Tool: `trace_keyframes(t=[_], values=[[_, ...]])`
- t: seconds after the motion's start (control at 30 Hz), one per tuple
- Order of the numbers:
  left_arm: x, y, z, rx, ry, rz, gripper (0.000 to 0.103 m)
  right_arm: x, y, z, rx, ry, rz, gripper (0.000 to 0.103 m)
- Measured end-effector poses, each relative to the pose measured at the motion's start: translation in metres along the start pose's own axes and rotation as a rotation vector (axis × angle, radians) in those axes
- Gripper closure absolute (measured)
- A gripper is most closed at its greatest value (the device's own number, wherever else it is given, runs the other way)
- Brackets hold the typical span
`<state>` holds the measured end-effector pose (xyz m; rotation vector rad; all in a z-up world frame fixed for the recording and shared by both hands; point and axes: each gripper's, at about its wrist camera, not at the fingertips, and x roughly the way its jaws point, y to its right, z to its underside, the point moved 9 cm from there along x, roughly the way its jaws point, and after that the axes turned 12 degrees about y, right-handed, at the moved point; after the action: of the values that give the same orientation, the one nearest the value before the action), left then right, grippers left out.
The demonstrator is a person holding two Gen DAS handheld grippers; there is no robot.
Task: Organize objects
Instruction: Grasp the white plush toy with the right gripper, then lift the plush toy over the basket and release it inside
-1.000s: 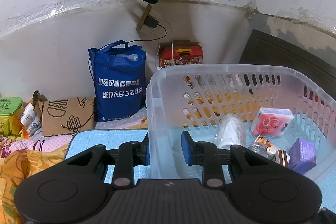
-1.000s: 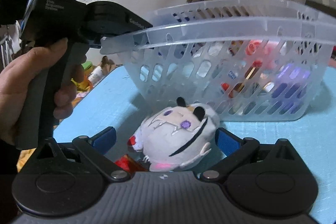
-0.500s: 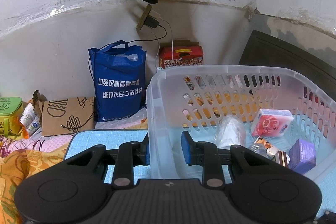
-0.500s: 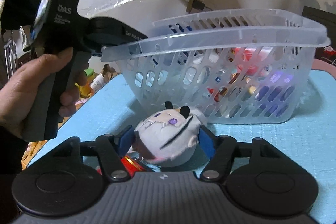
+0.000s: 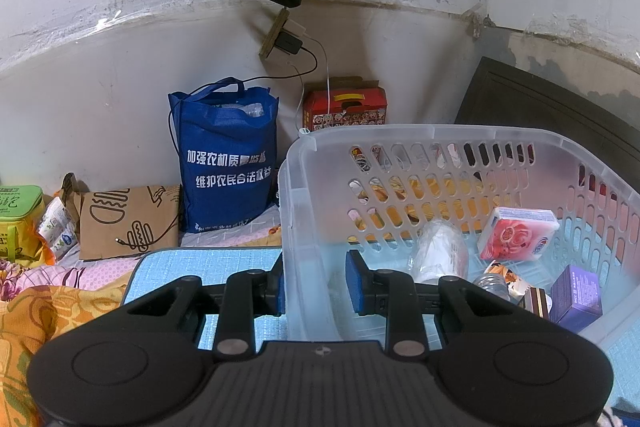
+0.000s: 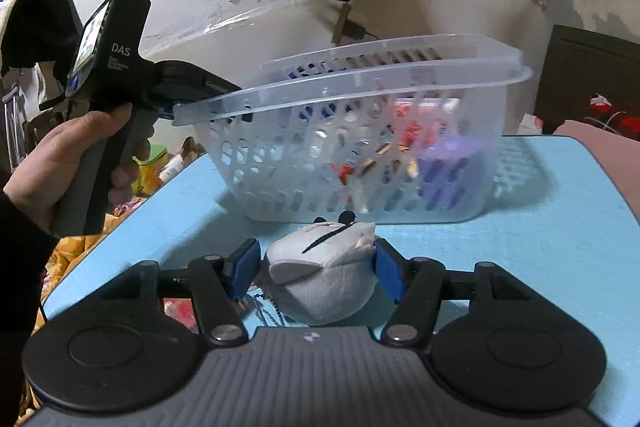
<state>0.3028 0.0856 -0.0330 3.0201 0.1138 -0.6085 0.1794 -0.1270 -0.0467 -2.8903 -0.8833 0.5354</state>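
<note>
A clear plastic basket (image 5: 440, 139) stands on the blue mat, one corner raised. My left gripper (image 5: 316, 283) is shut on its near-left wall. The basket holds a red-and-white pack (image 5: 516, 233), a purple box (image 5: 576, 293) and a clear bottle (image 5: 440, 255). In the right wrist view a hand (image 6: 72, 155) holds the left gripper (image 6: 192, 89) at the corner of the basket's rim (image 6: 360, 75). A grey-white plush toy (image 6: 320, 279) sits between the blue pads of my right gripper (image 6: 316, 271). Its jaws are closing, and both pads press the toy's sides.
A blue tote bag (image 5: 226, 159), a red box (image 5: 344, 107), a brown paper bag (image 5: 128, 219) and a green tin (image 5: 18, 211) stand along the wall. A dark board (image 5: 540, 107) leans at the right. A red item (image 6: 180, 311) lies on the mat (image 6: 520, 267) under my right gripper.
My right gripper's jaws came in from wide open onto the plush toy, which now shows its grey back, and the hand has shifted relative to the basket. The left gripper and basket look unchanged.
</note>
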Motion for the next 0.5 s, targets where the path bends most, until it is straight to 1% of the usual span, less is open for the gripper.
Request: trace_keyframes(t=[0.1,0.23,0.33,0.5], values=[[0.0,0.0,0.0,0.001,0.0,0.0,0.072,-0.006,0.005,0.003,0.017,0.004,-0.004,0.039],[0.0,0.0,0.0,0.002,-0.001,-0.001,0.072,-0.016,0.01,-0.004,0.024,0.032,0.002,0.039],[0.001,-0.001,-0.001,0.002,-0.002,-0.003,0.072,-0.029,0.013,-0.016,0.019,0.064,0.001,0.039],[0.0,-0.001,-0.001,0.003,-0.002,-0.004,0.072,-0.059,0.013,-0.048,0.004,0.141,-0.012,0.039]])
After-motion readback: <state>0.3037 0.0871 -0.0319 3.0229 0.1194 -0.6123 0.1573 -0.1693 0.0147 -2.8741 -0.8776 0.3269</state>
